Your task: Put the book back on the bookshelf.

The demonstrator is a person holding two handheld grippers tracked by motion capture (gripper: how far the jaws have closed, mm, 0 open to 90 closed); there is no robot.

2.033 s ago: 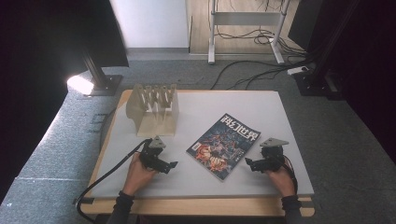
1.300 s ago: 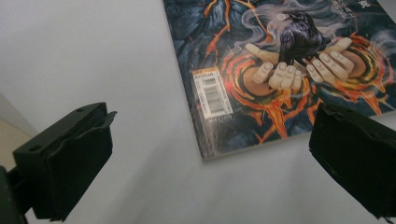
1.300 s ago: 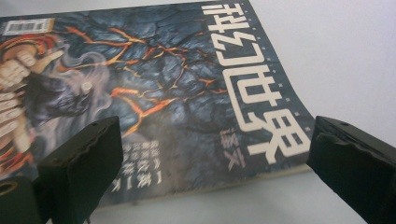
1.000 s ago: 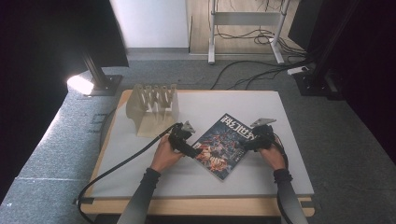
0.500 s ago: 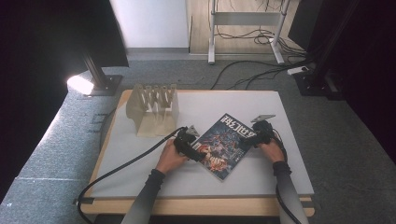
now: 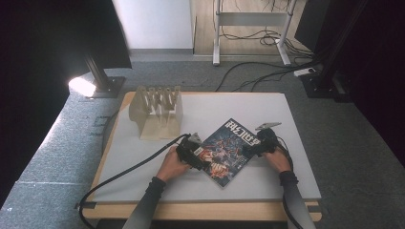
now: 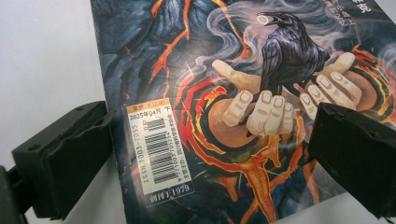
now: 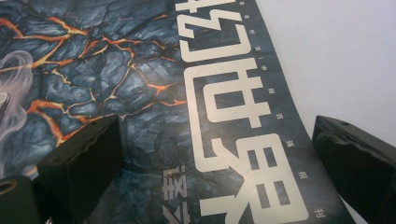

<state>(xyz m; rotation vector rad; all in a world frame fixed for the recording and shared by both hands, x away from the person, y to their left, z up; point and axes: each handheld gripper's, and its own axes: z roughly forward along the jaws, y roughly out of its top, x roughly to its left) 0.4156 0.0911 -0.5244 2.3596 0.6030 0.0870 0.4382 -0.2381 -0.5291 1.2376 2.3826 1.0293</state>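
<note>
Where the magazine [image 6: 228,151] lies flat and turned cornerwise on the tabletop [image 6: 296,176], it sits right of centre and toward the near edge, one corner pointing at that edge. Its cover shows a black raven on an open hand amid orange cracks, with large pale characters along the far-right side and a barcode label near its left edge.

The left gripper [image 6: 197,160] is at the magazine's left edge, jaws spread wide. In the left gripper view [image 7: 219,163] one jaw stands over bare tabletop just beside the cover's edge and the other over the printed hand; neither is closed on the cover. Contact with the paper cannot be told.

The right gripper [image 6: 255,144] is at the magazine's right edge, jaws likewise wide. In the right gripper view [image 8: 215,168] one jaw is over the cracked dark print, the other over the white surface past the edge, the title characters between them.

A wooden rack [image 6: 156,112] stands near the far-left corner, well apart from the magazine.
</note>
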